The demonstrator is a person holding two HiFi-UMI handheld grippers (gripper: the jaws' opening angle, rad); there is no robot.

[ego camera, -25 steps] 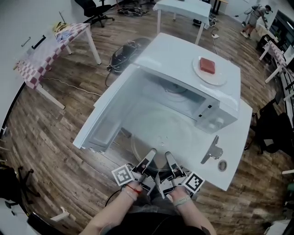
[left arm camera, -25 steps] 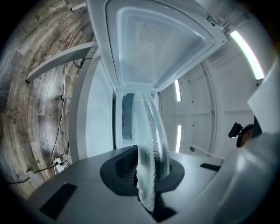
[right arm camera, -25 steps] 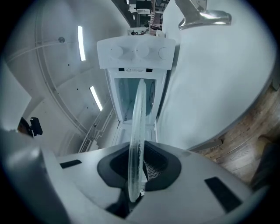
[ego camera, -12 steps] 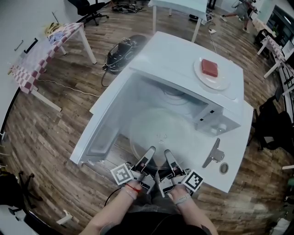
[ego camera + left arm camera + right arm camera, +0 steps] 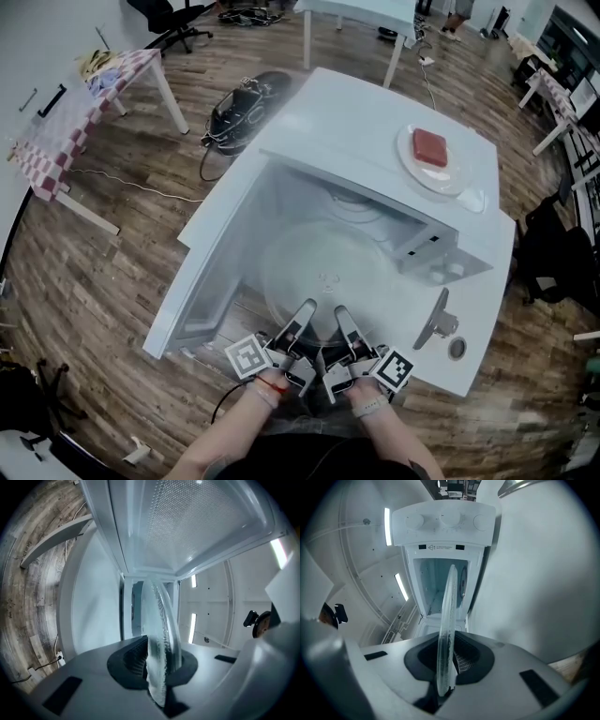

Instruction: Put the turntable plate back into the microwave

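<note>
L tool (image 5: 302, 328): pinching near rim of clear round glass turntable plate (image 5: 323, 267) | R tool (image 5: 341, 330): just beside, clamped on same rim | plate: ahead of both, at open white microwave's (image 5: 366, 131) mouth (door left).

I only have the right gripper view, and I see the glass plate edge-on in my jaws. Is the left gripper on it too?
Observer: Yes. The left gripper is shut on the near rim of the turntable plate, right beside the right gripper.
Operator: Where is the door?
Observer: The microwave door stands swung open on the person's left.
Operator: Anything on top of the microwave?
Observer: A white dish with a red block on it sits on top of the microwave, toward its right side.
</note>
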